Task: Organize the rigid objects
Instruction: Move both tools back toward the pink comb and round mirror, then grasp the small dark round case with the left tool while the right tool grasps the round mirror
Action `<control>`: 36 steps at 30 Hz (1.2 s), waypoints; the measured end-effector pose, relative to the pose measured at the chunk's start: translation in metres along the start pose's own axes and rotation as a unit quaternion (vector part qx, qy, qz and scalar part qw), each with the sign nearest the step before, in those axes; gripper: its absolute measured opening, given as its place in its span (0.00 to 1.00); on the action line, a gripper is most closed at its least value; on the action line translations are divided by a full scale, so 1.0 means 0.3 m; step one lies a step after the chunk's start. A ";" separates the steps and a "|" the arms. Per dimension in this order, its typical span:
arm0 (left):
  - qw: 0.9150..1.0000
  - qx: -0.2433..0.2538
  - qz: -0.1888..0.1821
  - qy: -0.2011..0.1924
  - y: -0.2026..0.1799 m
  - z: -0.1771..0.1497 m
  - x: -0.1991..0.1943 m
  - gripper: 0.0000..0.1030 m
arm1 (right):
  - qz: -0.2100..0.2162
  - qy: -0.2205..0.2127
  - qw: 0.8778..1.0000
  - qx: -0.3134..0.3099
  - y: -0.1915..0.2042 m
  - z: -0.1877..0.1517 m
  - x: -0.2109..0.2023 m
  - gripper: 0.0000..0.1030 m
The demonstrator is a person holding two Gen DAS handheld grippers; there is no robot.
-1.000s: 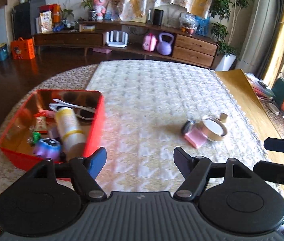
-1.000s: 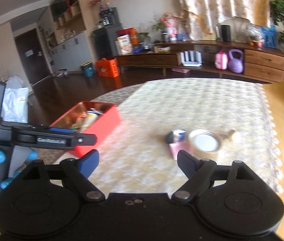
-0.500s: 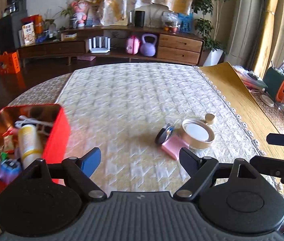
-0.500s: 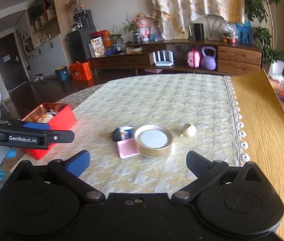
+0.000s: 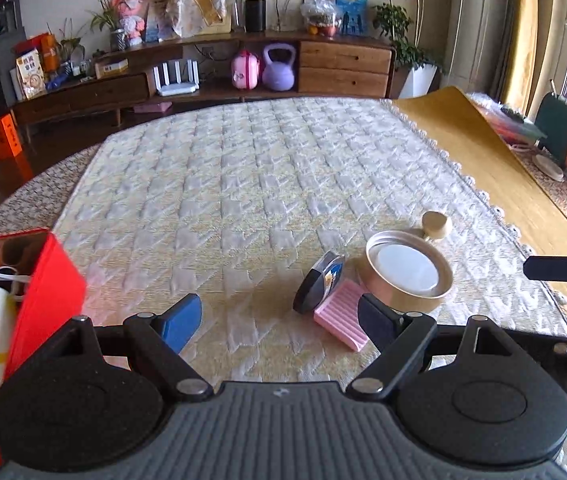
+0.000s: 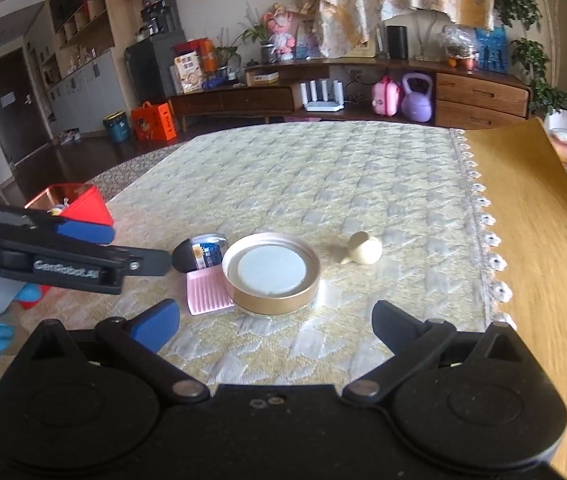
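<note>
Swinging both grippers away from the red box (image 5: 49,280), I now face the loose cluster: gold tin lid (image 6: 270,273), pink comb (image 6: 205,292), dark compact (image 6: 199,254). The left gripper (image 5: 279,318) and right gripper (image 6: 275,322) have opened wide, both empty, ready to pick.
</note>
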State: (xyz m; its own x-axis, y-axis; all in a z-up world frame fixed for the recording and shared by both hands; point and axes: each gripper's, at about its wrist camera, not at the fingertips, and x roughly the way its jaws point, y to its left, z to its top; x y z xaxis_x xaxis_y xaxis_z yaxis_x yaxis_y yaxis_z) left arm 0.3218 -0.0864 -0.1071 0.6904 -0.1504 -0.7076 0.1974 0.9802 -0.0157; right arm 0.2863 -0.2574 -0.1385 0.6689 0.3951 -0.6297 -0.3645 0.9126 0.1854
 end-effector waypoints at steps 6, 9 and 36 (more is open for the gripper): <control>1.000 -0.004 -0.017 0.019 0.011 0.017 0.090 0.83 | 0.015 0.010 1.000 -0.010 -0.004 0.019 0.076 0.99; 1.000 -0.010 -0.022 0.020 0.021 0.025 0.116 0.83 | 0.017 0.015 1.000 -0.016 -0.006 0.024 0.107 0.96; 0.997 -0.009 -0.081 0.016 0.014 0.059 0.183 0.31 | 0.025 0.010 1.000 0.010 -0.035 0.040 0.181 0.73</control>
State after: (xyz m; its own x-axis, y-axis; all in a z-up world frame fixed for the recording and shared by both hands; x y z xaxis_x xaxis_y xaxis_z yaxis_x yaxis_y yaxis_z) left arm 0.3729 -0.0929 -0.1336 0.6278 -0.3021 -0.7173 0.2916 0.9458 -0.1431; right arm 0.3343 -0.2443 -0.1657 0.6371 0.4376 -0.6345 -0.3829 0.8941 0.2322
